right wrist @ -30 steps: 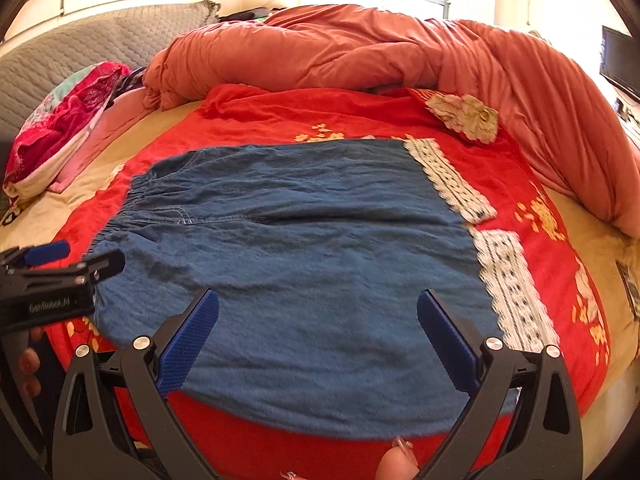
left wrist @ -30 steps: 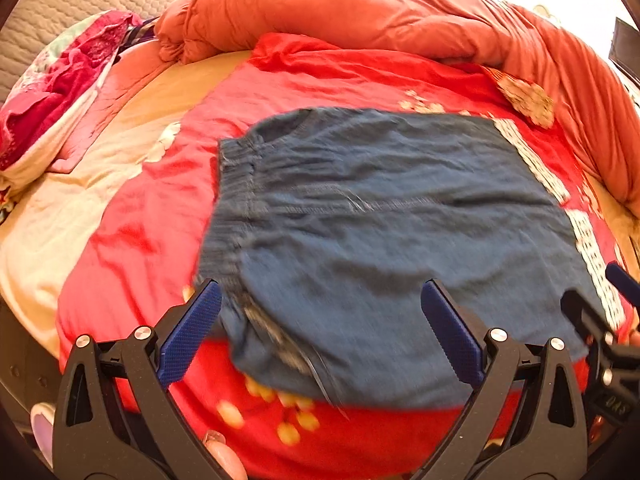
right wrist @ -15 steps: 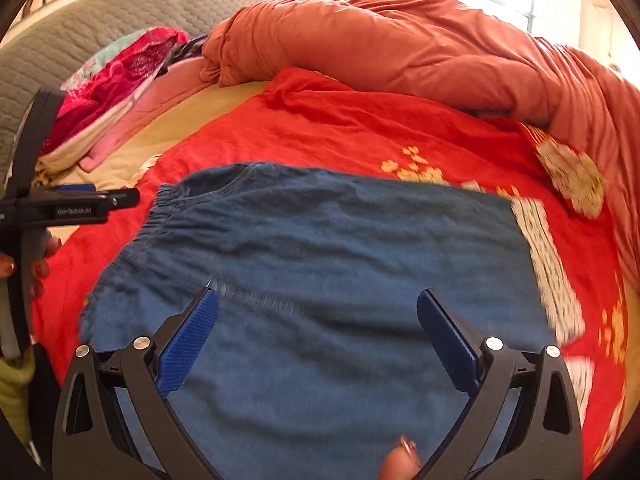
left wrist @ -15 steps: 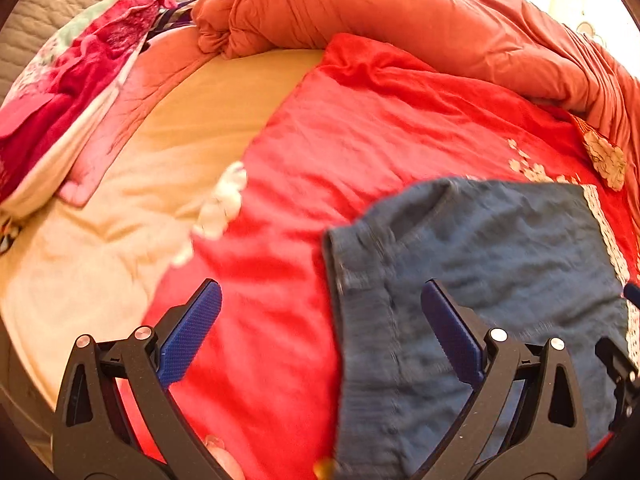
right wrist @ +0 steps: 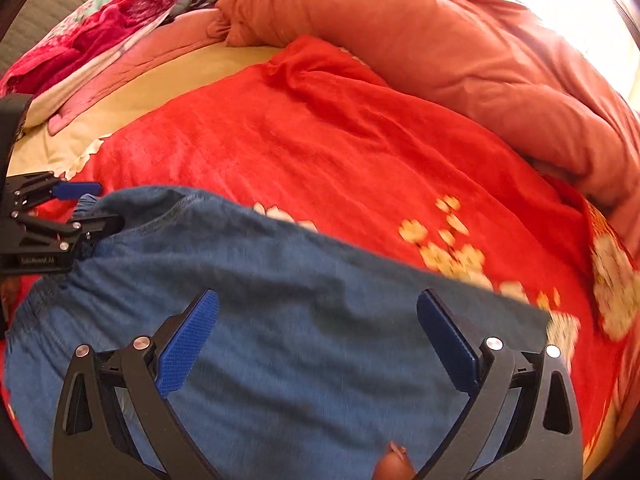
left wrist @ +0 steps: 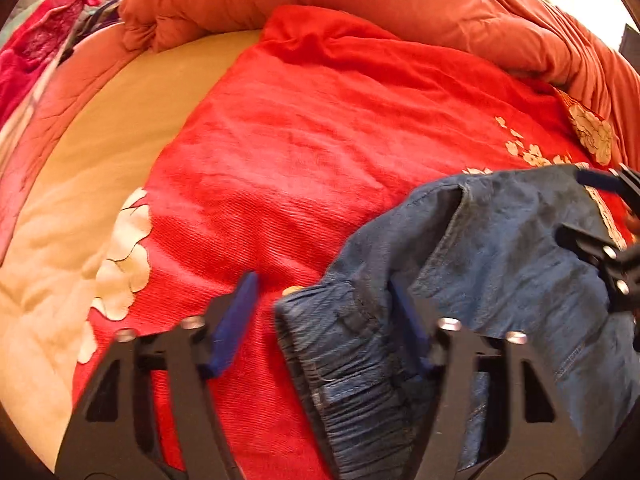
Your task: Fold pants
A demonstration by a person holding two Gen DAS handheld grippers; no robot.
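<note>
The blue denim pants lie on a red flowered blanket on the bed. My left gripper straddles the gathered elastic waistband corner; its jaws are partly closed around the bunched cloth, not clamped. In the right wrist view the left gripper shows at the far left at the waistband end of the pants. My right gripper is open, low over the middle of the denim. It shows in the left wrist view at the right edge.
A bunched orange duvet runs along the far side. Pink and red pillows sit at the back left by a grey quilted headboard. A cream sheet lies left of the blanket.
Both grippers moved forward and down onto the pants. The left gripper's jaws narrowed around the waistband corner, which is now bunched and lifted. The right gripper stayed open.
</note>
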